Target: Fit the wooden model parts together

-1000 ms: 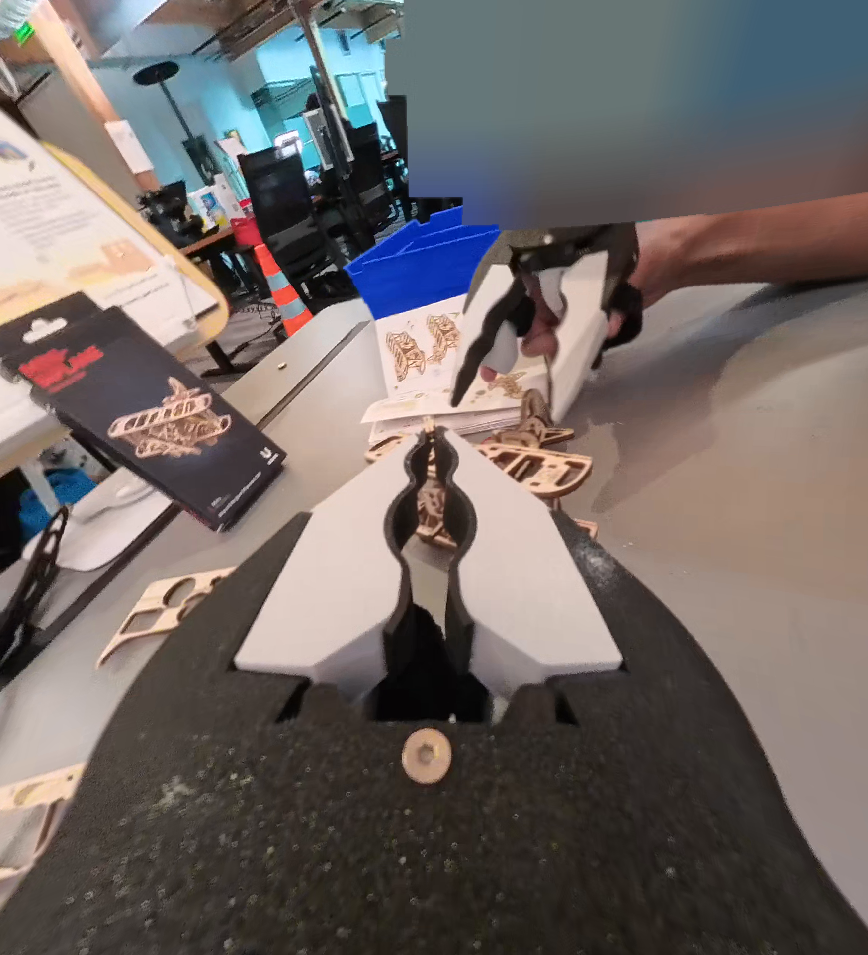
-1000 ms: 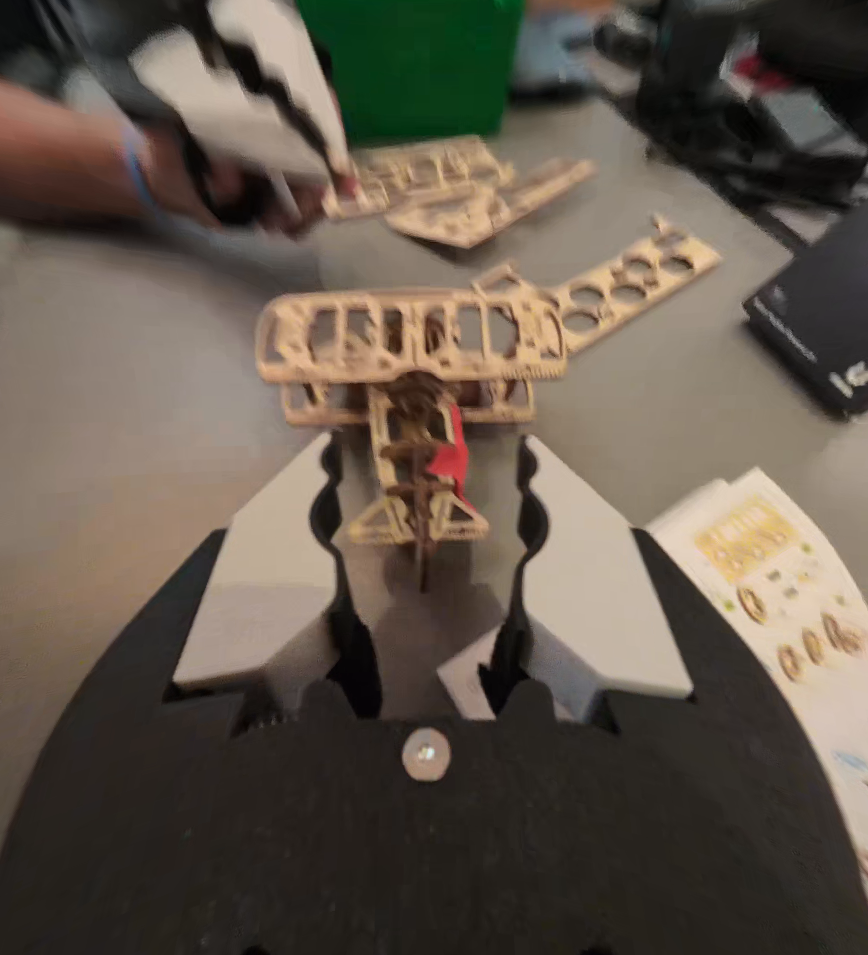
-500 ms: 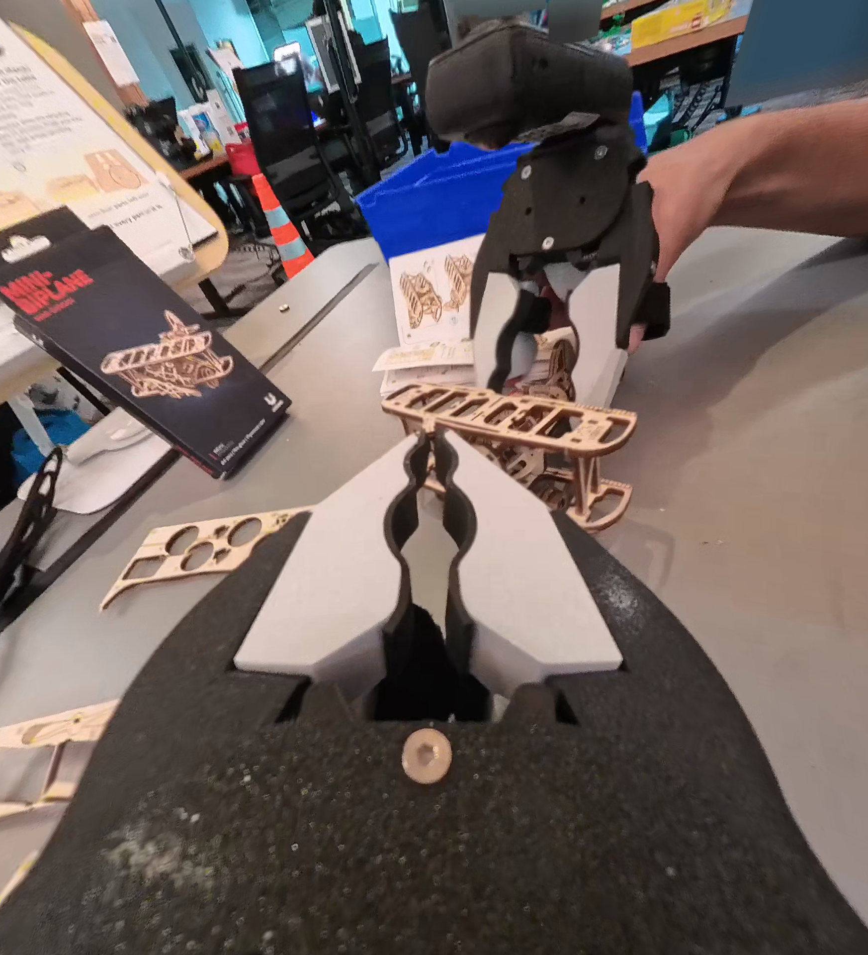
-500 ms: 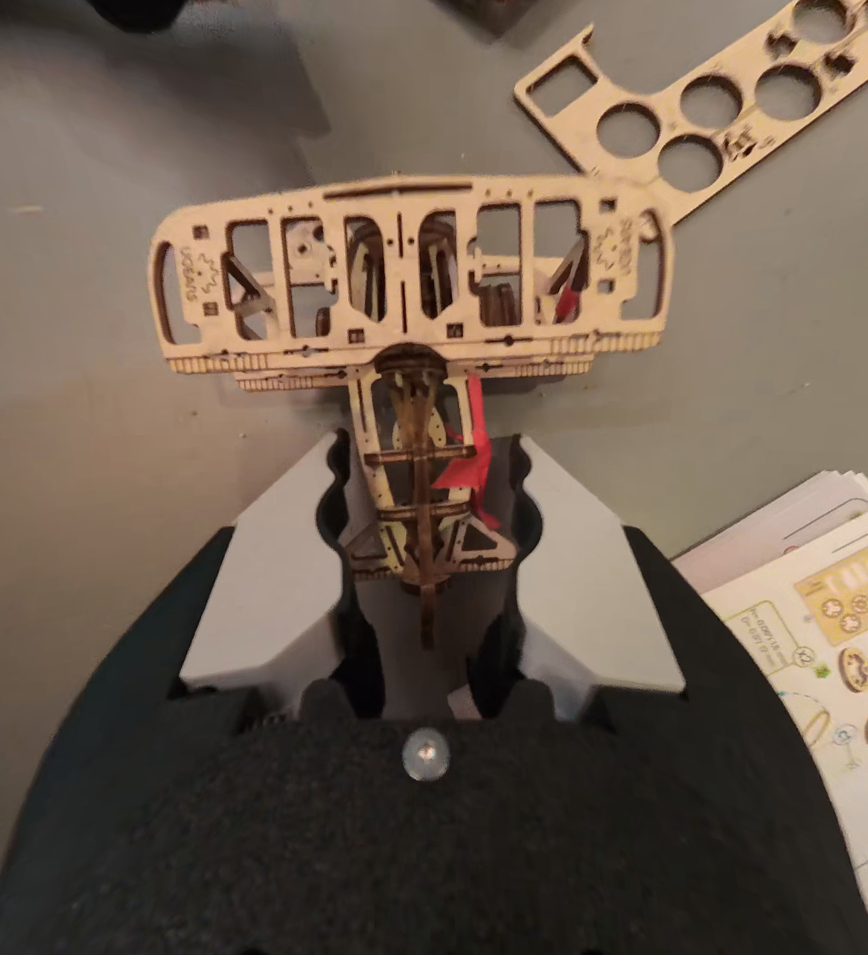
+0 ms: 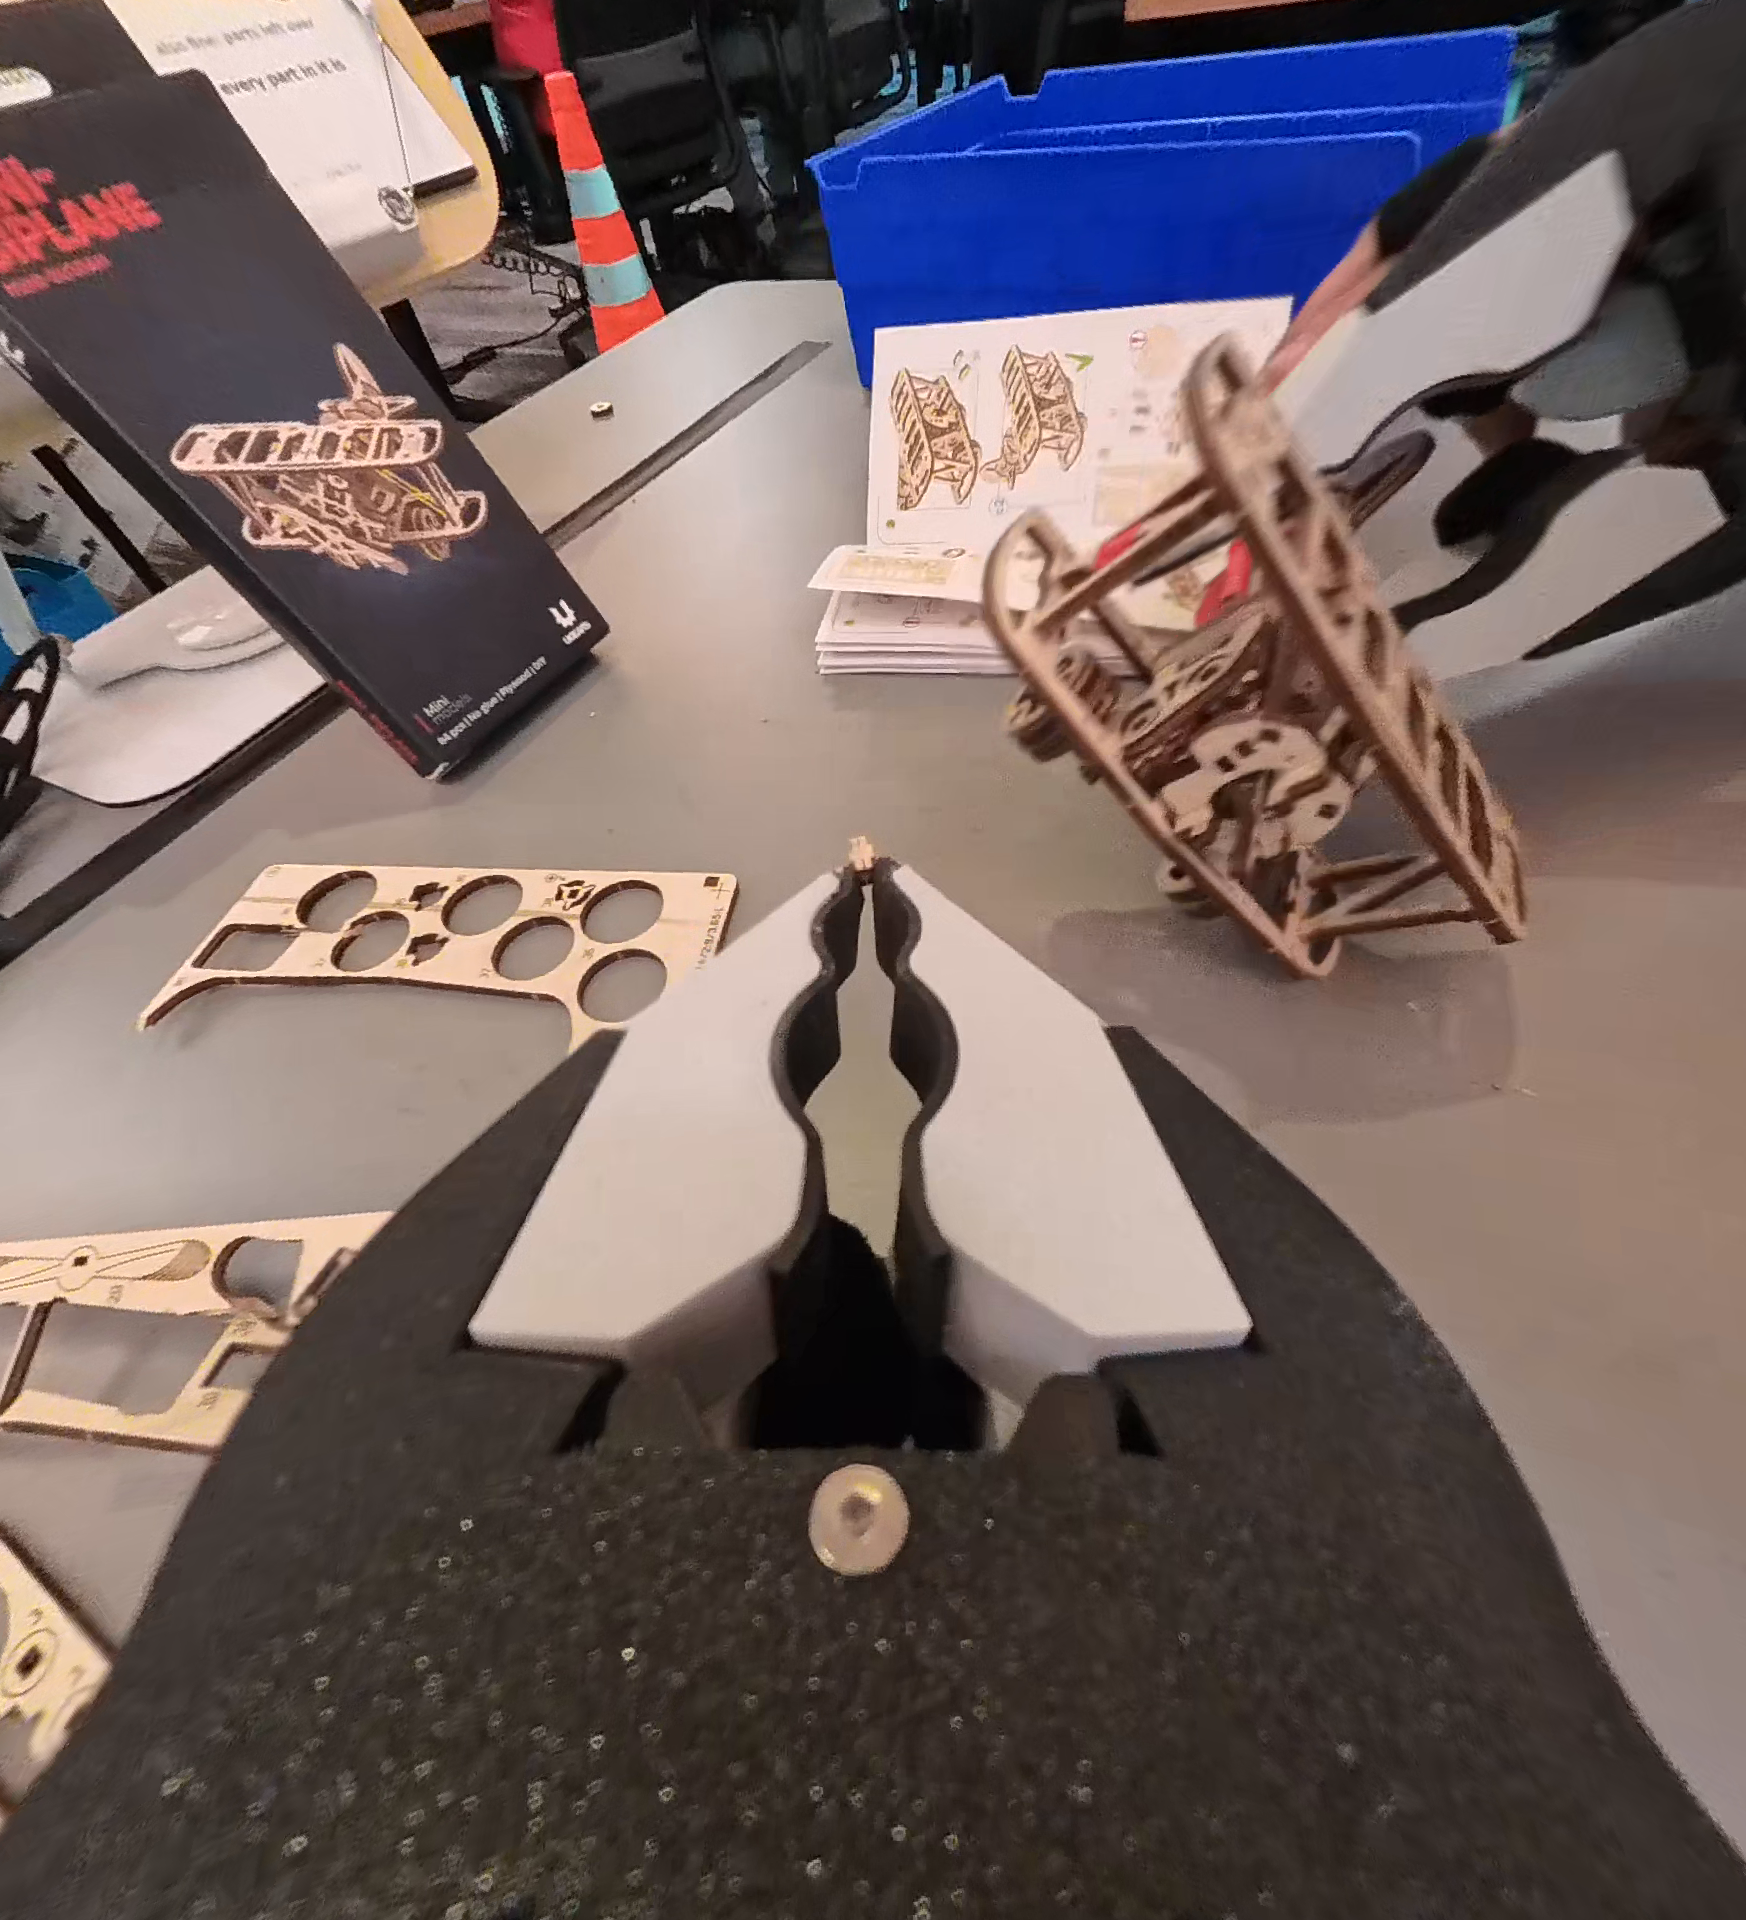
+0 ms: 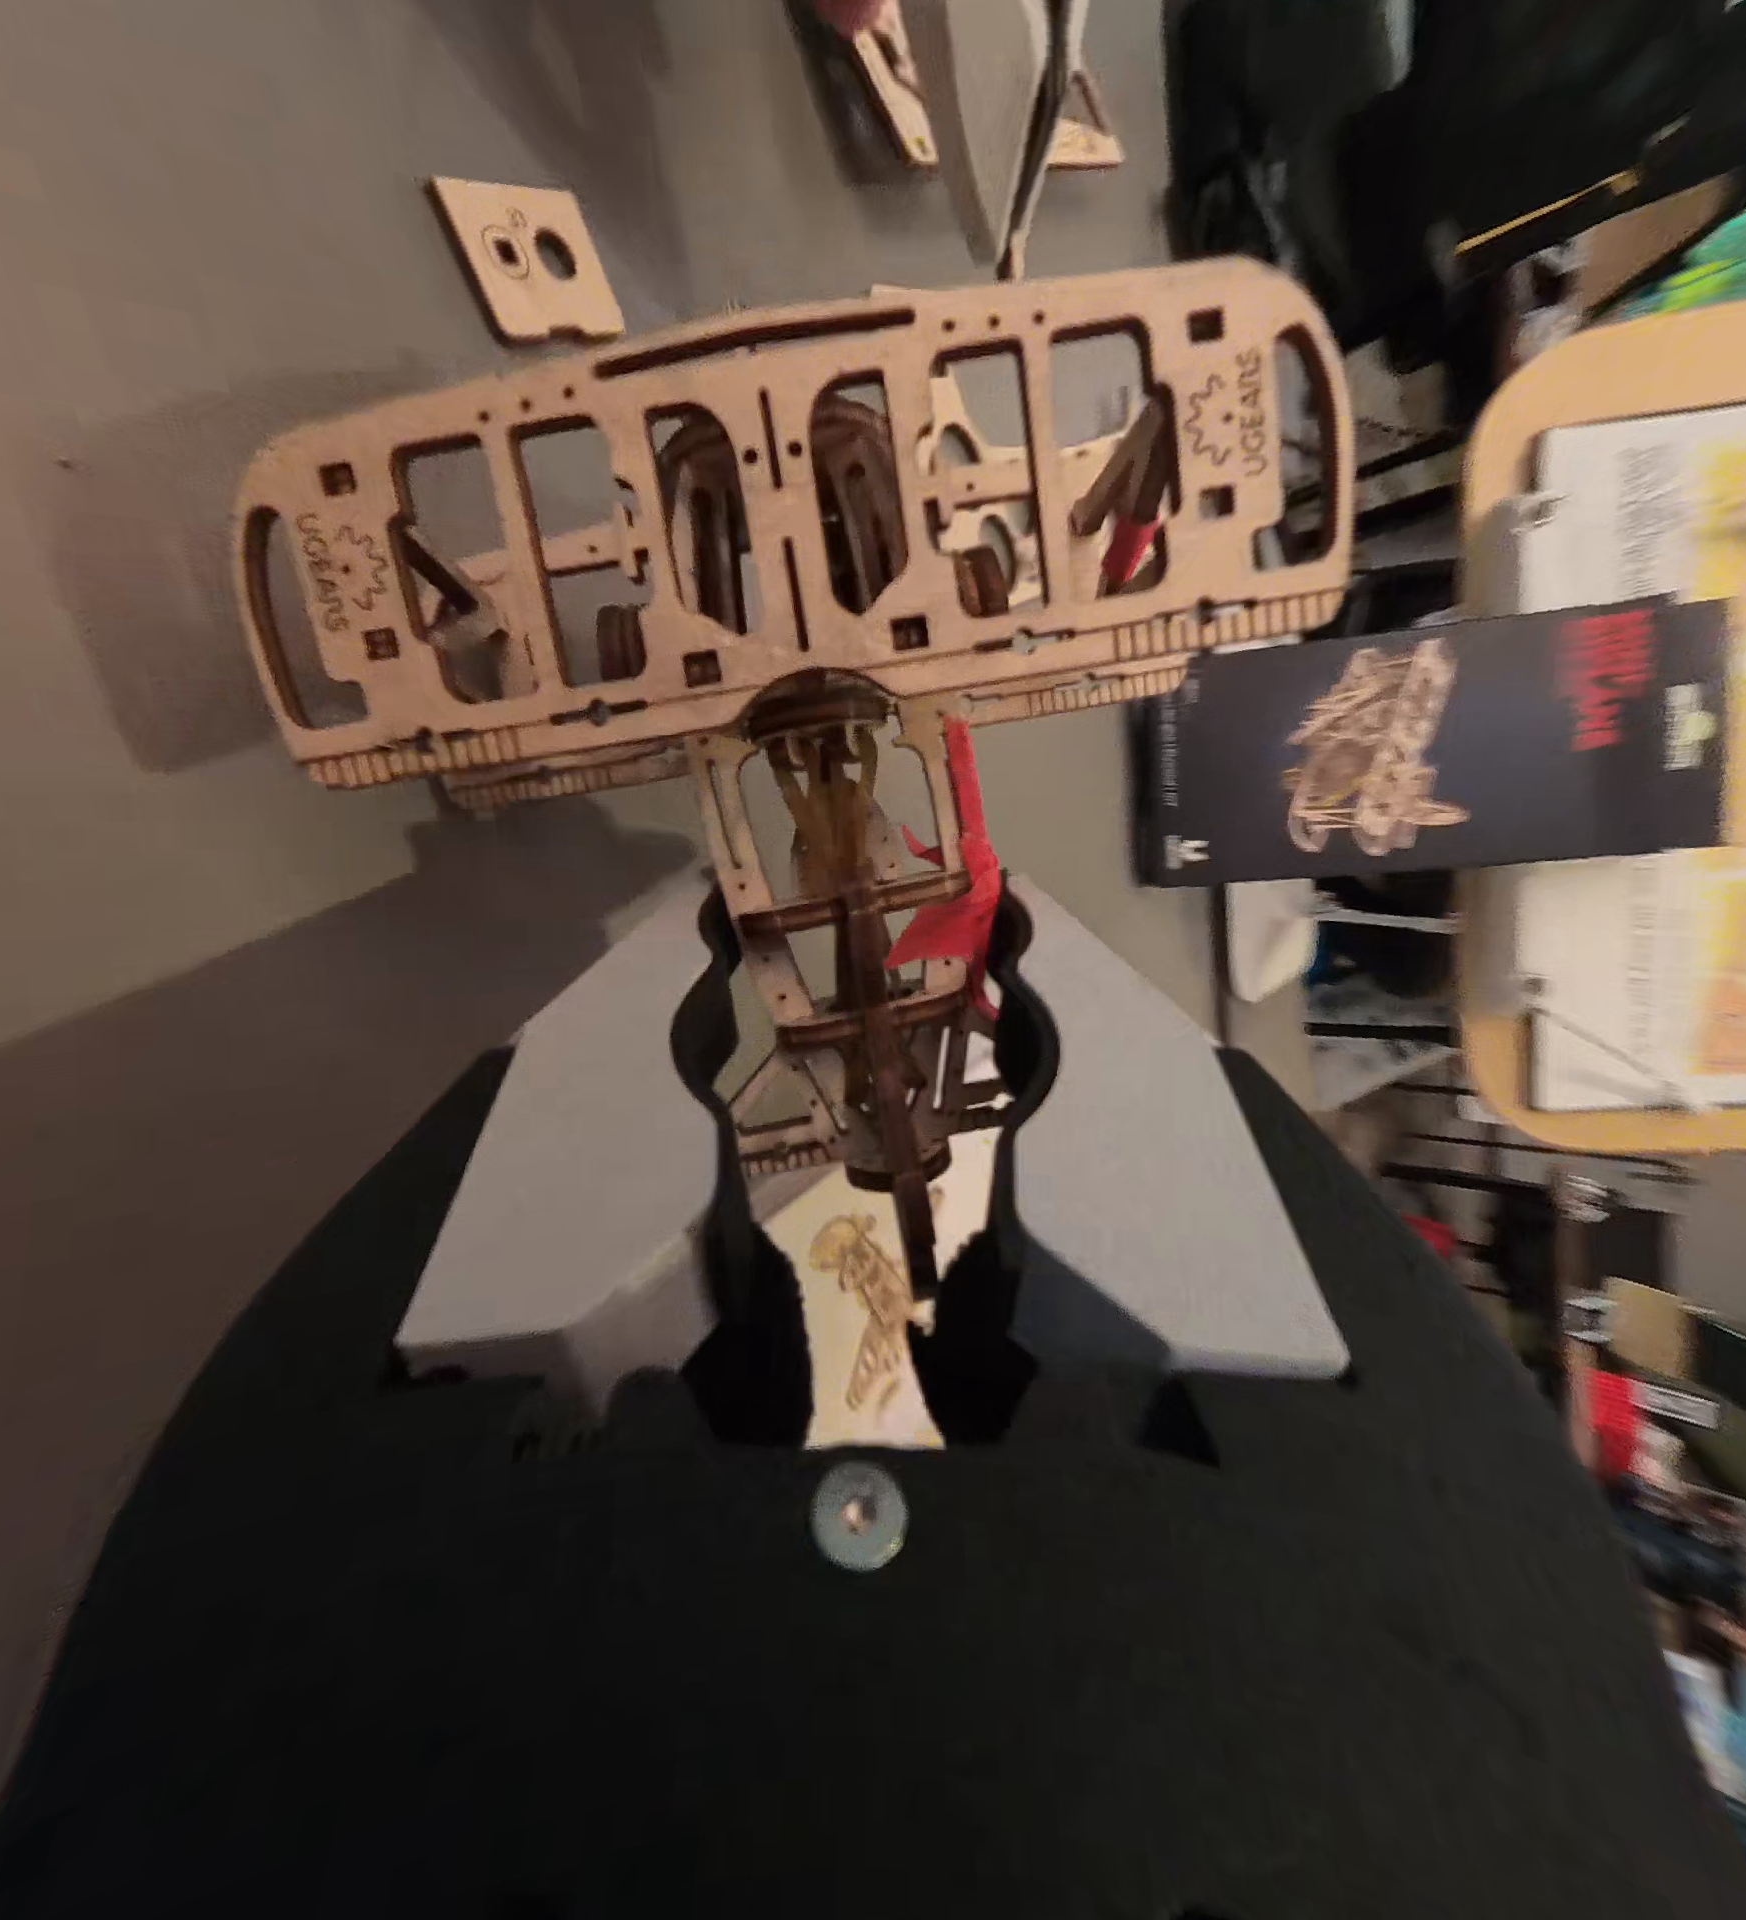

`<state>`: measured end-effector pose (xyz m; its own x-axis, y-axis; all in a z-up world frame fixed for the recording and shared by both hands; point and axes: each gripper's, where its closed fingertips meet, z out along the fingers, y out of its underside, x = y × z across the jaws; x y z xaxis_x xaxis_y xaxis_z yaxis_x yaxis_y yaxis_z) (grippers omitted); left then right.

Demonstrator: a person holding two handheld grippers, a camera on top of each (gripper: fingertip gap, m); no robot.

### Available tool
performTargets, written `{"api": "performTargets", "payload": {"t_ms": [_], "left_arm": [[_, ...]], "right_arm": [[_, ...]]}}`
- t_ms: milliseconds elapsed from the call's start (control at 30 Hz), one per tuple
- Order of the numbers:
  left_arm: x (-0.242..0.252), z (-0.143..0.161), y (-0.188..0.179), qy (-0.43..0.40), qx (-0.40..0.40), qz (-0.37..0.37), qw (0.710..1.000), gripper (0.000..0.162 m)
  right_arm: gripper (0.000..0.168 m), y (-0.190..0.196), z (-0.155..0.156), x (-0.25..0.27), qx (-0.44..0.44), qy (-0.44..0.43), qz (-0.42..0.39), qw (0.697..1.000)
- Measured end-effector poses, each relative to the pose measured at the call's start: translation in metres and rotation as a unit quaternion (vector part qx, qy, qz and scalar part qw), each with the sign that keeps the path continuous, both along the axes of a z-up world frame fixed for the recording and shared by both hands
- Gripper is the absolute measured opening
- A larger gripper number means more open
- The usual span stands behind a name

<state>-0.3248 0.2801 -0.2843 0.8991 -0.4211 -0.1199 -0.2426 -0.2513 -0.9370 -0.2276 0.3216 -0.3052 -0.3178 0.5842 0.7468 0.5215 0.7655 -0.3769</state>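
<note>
The wooden biplane model is tipped on its side, its lower wing ends at or just above the grey table. My right gripper is shut on the plane's rear fuselage, and the top wing spreads beyond the fingertips. It also shows in the left wrist view at the upper right, holding the plane. My left gripper is shut on a tiny wooden part at its tips, to the left of the plane and apart from it.
A punched-out wooden sheet lies left of my left gripper, with more sheets nearer. A black model box leans at the back left. An instruction booklet and a blue bin stand behind the plane.
My right gripper has shut on the plane's fuselage and tipped it onto its side. My left gripper has drawn back to the left, still pinching the tiny part.
</note>
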Motion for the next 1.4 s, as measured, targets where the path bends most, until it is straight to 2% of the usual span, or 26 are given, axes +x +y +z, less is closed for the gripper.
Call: {"api": "performTargets", "payload": {"t_ms": [67, 100, 167, 233, 300, 367, 433, 467, 600, 767, 800, 867, 933, 1000, 1100, 1133, 1200, 1267, 1333, 1400], "left_arm": [[0.004, 0.0, 0.0, -0.005, 0.001, -0.005, 1.0, 0.0], [0.007, 0.002, -0.001, -0.007, 0.005, -0.011, 1.0, 0.0], [0.018, 0.008, -0.005, -0.024, 0.015, -0.039, 0.999, 0.0], [0.027, 0.015, -0.009, -0.037, 0.026, -0.061, 0.997, 0.0], [0.032, 0.016, -0.011, -0.035, 0.026, -0.074, 0.996, 0.0], [0.037, 0.015, -0.012, -0.04, 0.026, -0.084, 0.995, 0.0], [0.042, 0.011, -0.013, -0.039, 0.022, -0.092, 0.995, 0.0], [0.044, 0.009, -0.014, -0.034, 0.02, -0.096, 0.995, 0.0], [0.047, 0.012, -0.015, -0.009, 0.038, -0.099, 0.994, 0.0], [0.047, 0.017, -0.018, 0.009, 0.054, -0.1, 0.994, 0.0], [0.048, 0.017, -0.018, 0.007, 0.053, -0.101, 0.993, 0.0], [0.049, 0.017, -0.018, 0.012, 0.055, -0.101, 0.993, 0.0], [0.05, 0.017, -0.019, 0.017, 0.056, -0.103, 0.993, 0.0], [0.051, 0.017, -0.02, 0.019, 0.058, -0.106, 0.993, 0.0], [0.05, 0.019, -0.021, 0.017, 0.059, -0.109, 0.992, 0.0], [0.05, 0.018, -0.022, 0.014, 0.056, -0.112, 0.992, 0.0], [0.05, 0.017, -0.022, 0.008, 0.051, -0.118, 0.992, 0.0], [0.05, 0.013, -0.022, 0.003, 0.044, -0.123, 0.991, 0.0], [0.051, 0.01, -0.023, 0.003, 0.036, -0.13, 0.991, 0.0], [0.052, 0.006, -0.024, 0.007, 0.031, -0.137, 0.99, 0.0]], "right_arm": [[0.046, -0.01, 0.017, 0.01, 0.043, 0.043, 0.005, 0.998], [0.046, -0.019, 0.022, 0.017, 0.031, 0.054, 0.01, 0.998], [0.046, -0.032, 0.013, 0.032, -0.064, 0.024, -0.001, 0.998], [0.046, -0.043, 0.007, 0.043, -0.188, 0.02, -0.013, 0.982], [0.046, -0.059, -0.005, 0.057, -0.338, -0.037, -0.03, 0.94], [0.046, -0.076, -0.008, 0.069, -0.471, -0.082, -0.044, 0.877], [0.046, -0.09, -0.009, 0.082, -0.553, -0.138, -0.062, 0.819], [0.046, -0.088, -0.011, 0.086, -0.55, -0.145, -0.074, 0.819], [0.046, -0.083, -0.029, 0.103, -0.45, -0.192, -0.083, 0.868], [0.048, -0.087, -0.044, 0.11, -0.395, -0.209, -0.073, 0.891], [0.051, -0.087, -0.046, 0.111, -0.389, -0.21, -0.074, 0.894], [0.068, -0.09, -0.044, 0.112, -0.383, -0.21, -0.07, 0.897], [0.081, -0.09, -0.037, 0.119, -0.37, -0.207, -0.08, 0.902], [0.083, -0.089, -0.017, 0.129, -0.361, -0.184, -0.087, 0.91], [0.085, -0.085, 0.019, 0.134, -0.399, -0.135, -0.081, 0.903], [0.084, -0.085, 0.027, 0.132, -0.437, -0.142, -0.072, 0.885], [0.099, -0.09, 0.036, 0.126, -0.542, -0.201, -0.058, 0.814], [0.101, -0.084, 0.034, 0.114, -0.614, -0.26, -0.061, 0.743], [0.106, -0.074, 0.021, 0.103, -0.637, -0.323, -0.08, 0.695], [0.105, -0.068, 0.013, 0.094, -0.645, -0.371, -0.076, 0.664]]}}
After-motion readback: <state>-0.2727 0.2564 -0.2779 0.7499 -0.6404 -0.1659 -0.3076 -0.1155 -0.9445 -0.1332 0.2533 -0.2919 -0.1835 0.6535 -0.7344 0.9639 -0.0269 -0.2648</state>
